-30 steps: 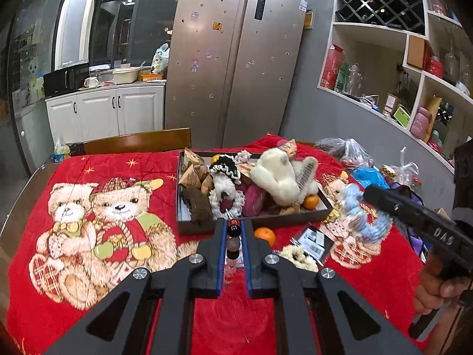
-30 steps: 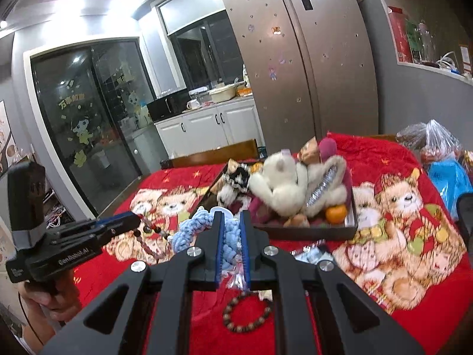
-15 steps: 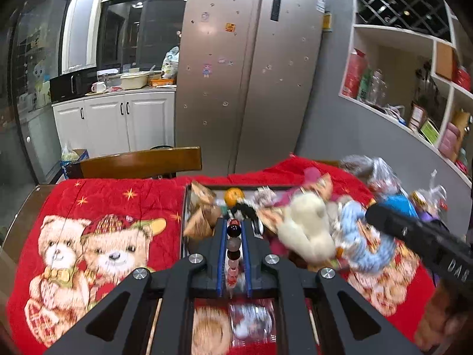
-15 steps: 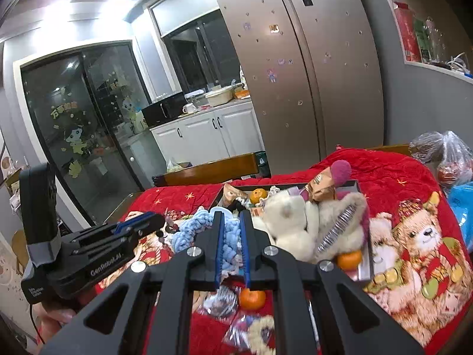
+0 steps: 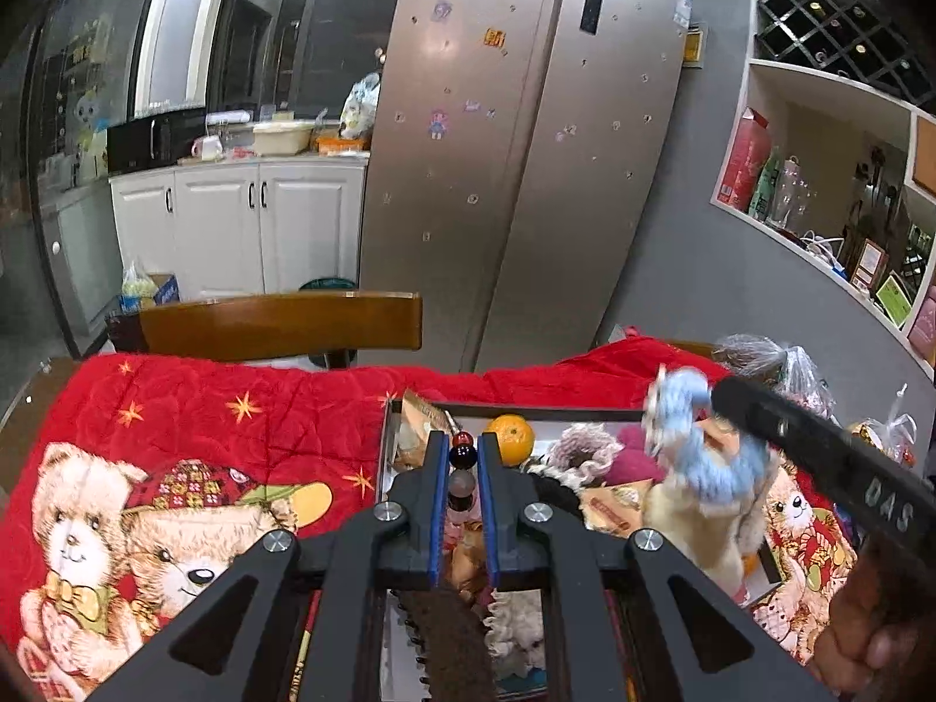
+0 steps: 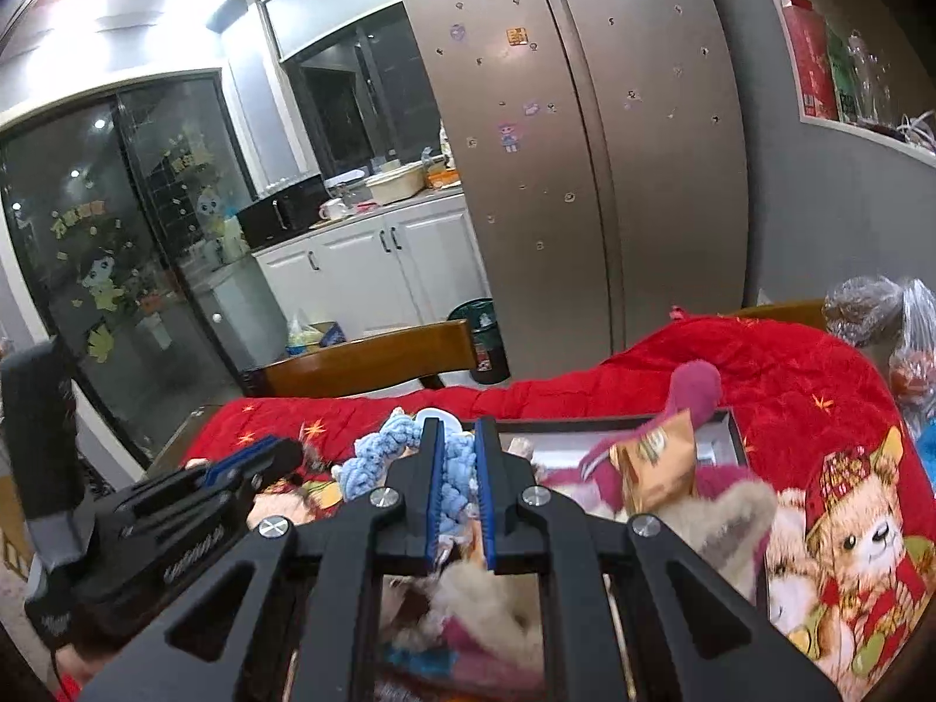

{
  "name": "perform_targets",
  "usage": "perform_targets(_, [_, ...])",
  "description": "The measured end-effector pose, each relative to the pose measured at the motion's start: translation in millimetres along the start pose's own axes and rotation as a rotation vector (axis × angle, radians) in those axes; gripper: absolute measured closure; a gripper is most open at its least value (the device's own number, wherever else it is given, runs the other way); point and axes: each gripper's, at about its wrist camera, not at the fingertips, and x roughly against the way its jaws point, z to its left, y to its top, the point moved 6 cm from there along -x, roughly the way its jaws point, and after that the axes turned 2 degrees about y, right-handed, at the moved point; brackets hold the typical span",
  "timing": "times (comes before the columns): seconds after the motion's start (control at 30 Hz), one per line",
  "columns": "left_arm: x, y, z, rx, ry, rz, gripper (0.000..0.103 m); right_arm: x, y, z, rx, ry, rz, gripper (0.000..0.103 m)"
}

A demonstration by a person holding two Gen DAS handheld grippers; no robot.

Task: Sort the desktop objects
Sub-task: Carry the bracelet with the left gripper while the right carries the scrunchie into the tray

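Both loads over tray (image 5: 386, 456). L fingers (image 5: 462, 453) clamp beads (image 5: 461, 456); R fingers (image 6: 453, 456) clamp yarn (image 6: 374, 462). Next: lower, release.

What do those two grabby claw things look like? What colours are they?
Both are black. The left tool has two long flat fingers with blue strips inside, angled black arms with triangle holes, and round silver screws. The right tool looks the same. Seen from the side, each has a thick handle and pale lettering on its body.
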Motion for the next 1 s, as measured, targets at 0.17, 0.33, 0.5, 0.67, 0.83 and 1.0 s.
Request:
perform_targets(0.17, [-11, -11, 2, -0.018, -0.001, 0.032, 0.093, -25, 2, -7, -0.011, -0.023, -0.006, 0.092])
perform_targets(0.33, [-13, -14, -5, -0.050, -0.013, 0.034, 0.093, -43, 0, -18, -0.023, -0.036, 0.004, 0.091])
perform_targets(0.5, [-16, -15, -8, -0.069, -0.007, 0.040, 0.093, -51, -3, -18, -0.012, -0.021, 0.018, 0.091])
perform_targets(0.67, [-19, -18, -10, -0.074, -0.008, 0.051, 0.093, -54, -10, -9, -0.031, 0.029, 0.038, 0.091])
perform_targets(0.83, [-18, -19, -11, -0.083, -0.002, 0.052, 0.093, -57, -12, -4, -0.021, 0.037, 0.046, 0.091])
perform_targets(1.0, [-19, -20, -12, -0.089, -0.003, 0.055, 0.093, -60, -16, -2, -0.020, 0.033, 0.058, 0.091])
